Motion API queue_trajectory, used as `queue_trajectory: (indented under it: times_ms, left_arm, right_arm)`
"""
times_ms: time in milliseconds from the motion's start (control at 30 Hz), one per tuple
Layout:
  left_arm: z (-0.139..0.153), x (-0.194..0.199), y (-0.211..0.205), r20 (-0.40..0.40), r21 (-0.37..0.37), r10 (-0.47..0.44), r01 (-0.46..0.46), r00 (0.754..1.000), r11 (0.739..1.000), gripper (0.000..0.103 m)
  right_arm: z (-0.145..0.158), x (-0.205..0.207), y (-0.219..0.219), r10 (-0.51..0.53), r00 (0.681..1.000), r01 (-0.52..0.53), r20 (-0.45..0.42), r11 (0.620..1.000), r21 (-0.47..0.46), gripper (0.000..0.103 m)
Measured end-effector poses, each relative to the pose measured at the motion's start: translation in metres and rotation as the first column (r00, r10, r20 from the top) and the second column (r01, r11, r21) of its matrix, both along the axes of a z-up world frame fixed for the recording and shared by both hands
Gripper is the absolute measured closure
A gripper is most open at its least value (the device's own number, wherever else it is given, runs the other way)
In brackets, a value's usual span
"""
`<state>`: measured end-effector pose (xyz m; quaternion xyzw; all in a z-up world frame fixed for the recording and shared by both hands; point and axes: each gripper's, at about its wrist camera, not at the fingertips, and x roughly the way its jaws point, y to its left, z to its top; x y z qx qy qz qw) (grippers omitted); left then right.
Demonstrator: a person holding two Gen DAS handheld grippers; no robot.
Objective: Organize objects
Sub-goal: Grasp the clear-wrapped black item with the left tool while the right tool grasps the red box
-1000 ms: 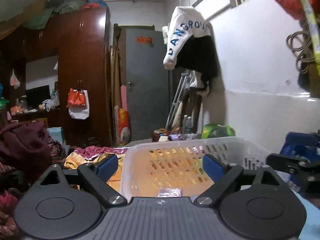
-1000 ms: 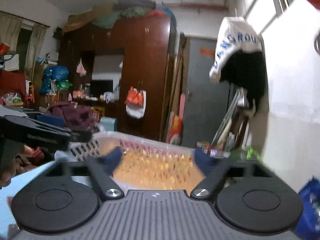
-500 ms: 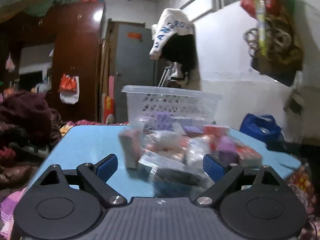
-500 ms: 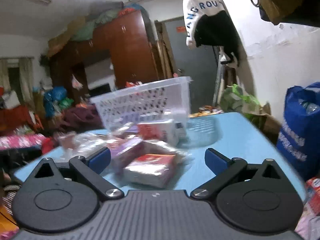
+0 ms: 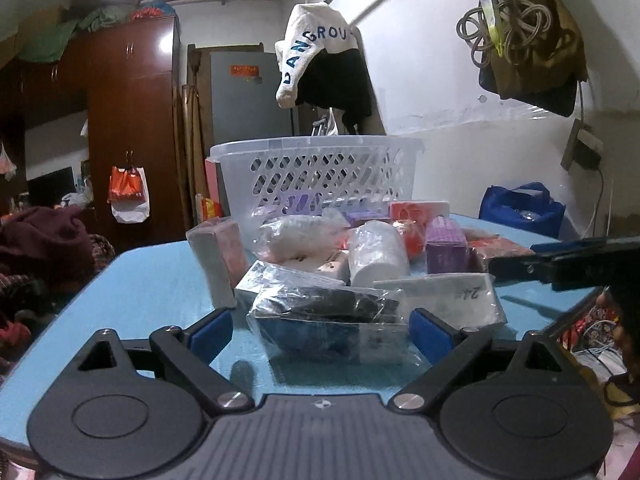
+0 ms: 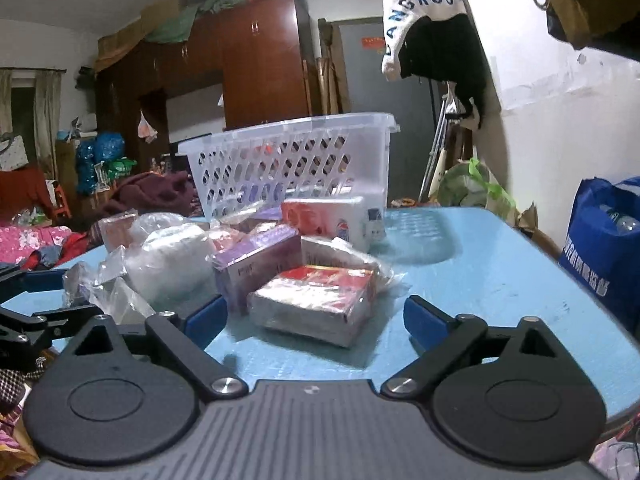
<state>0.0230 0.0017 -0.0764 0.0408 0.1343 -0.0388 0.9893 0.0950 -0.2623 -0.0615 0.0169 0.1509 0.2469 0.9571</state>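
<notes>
A dark wooden wardrobe [image 5: 132,120] stands at the back wall. Just right of it is a grey door [image 5: 252,100]. A white garment with blue letters [image 5: 316,52] hangs further right. 1 orange-and-white bag [image 5: 128,194] hangs on the wardrobe front.

A heap of packets [image 5: 352,264] lies on the table [image 5: 152,292] before the basket [image 5: 320,172].

Cluttered bedroom under bright ceiling light: dark red-brown wardrobe [image 5: 132,120] at left, bundles piled on top; grey door [image 5: 252,96] at centre. White wall [image 5: 460,92] fills the right, w/ a white-and-black garment [image 5: 320,60] hanging upper centre. Curtained window [image 6: 24,108] at far left in right-wrist view.
</notes>
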Motion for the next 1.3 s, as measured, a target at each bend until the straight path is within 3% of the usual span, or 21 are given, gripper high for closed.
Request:
queue_trajectory:
  times_ms: [133,200,300,467,933,1133,1300]
  left_arm:
    - [-0.002,-0.002,0.002,0.009,-0.001,0.005,-0.005,1.0,1.0,0.009]
    - [-0.002,-0.003,0.005,0.011,-0.014,-0.002,0.002,1.0,1.0,0.022]
    - [-0.002,-0.005,0.009,0.029,-0.032,0.005,-0.004,1.0,0.999,0.024]
    - [0.005,-0.011,0.014,0.08,-0.035,0.022,-0.02,0.997,0.999,0.024]
    - [0.026,-0.01,0.032,0.11,-0.073,0.057,-0.049,0.992,0.996,0.024]
    - [0.051,-0.002,0.038,0.144,-0.084,0.071,-0.059,0.987,0.995,0.024]
    - [0.085,0.025,0.044,0.175,-0.101,0.041,-0.024,0.984,0.995,0.024]
  right_arm:
    - [-0.002,0.002,0.006,-0.004,1.0,0.004,0.01,1.0,-0.005,0.007]
    - [-0.003,0.003,0.009,-0.011,1.0,0.011,0.022,1.0,-0.017,0.013]
    - [-0.005,0.001,0.01,-0.023,0.999,0.024,0.042,0.999,-0.041,0.031]
    - [-0.002,-0.002,-0.001,-0.023,0.998,0.024,0.059,1.0,-0.016,0.031]
    - [0.025,-0.005,-0.034,-0.014,0.994,0.005,0.11,0.996,0.088,0.031]
    - [0.048,0.008,-0.034,0.019,0.989,-0.036,0.147,0.993,0.113,0.031]
    - [0.073,0.036,-0.025,0.027,0.971,-0.053,0.239,0.993,0.102,0.031]
